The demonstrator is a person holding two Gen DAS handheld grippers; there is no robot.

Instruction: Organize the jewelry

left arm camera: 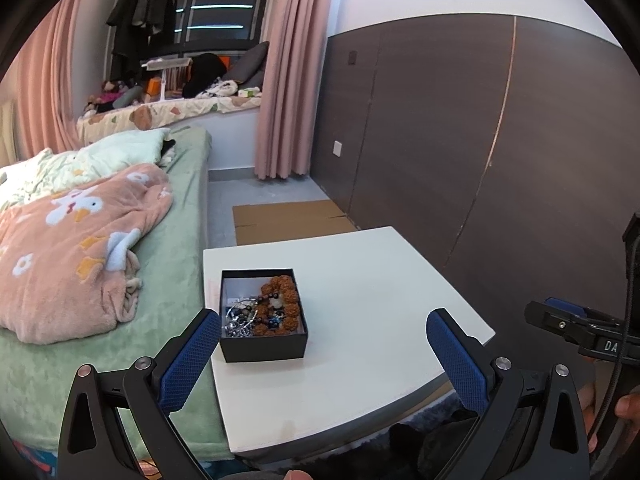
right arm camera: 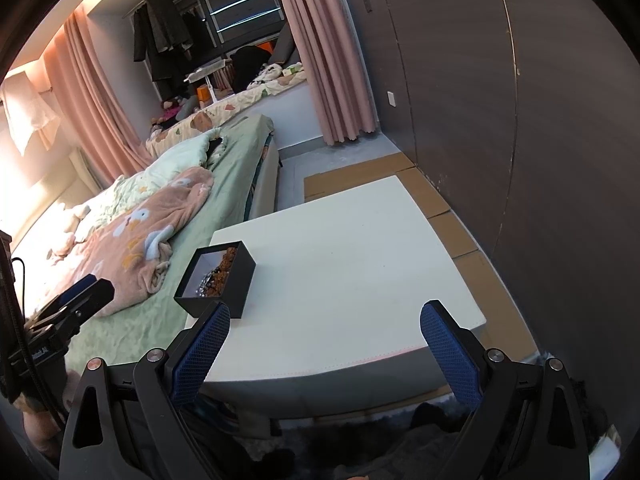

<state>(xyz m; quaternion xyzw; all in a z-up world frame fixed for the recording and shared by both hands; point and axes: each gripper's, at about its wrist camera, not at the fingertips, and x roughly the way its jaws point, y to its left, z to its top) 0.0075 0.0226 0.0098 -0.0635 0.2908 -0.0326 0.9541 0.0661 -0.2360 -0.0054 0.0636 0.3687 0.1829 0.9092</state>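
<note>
A small black box (left arm camera: 264, 344) with a white lining stands near the left edge of a white table (left arm camera: 360, 304). It holds a brown bead bracelet (left arm camera: 282, 304) and a tangle of silver chains and dark beads (left arm camera: 240, 320). My left gripper (left arm camera: 323, 344) is open and empty, held above the table's near edge, its left finger beside the box. In the right wrist view the box (right arm camera: 230, 284) sits at the table's (right arm camera: 352, 264) left edge. My right gripper (right arm camera: 325, 334) is open and empty above the table's front edge. Each gripper shows at the edge of the other's view.
A bed with a green sheet (left arm camera: 176, 240) and a pink blanket (left arm camera: 68, 248) lies against the table's left side. A dark wood wall panel (left arm camera: 500, 140) runs along the right. Flattened cardboard (left arm camera: 288, 220) lies on the floor beyond the table. Pink curtains (left arm camera: 292, 68) hang at the back.
</note>
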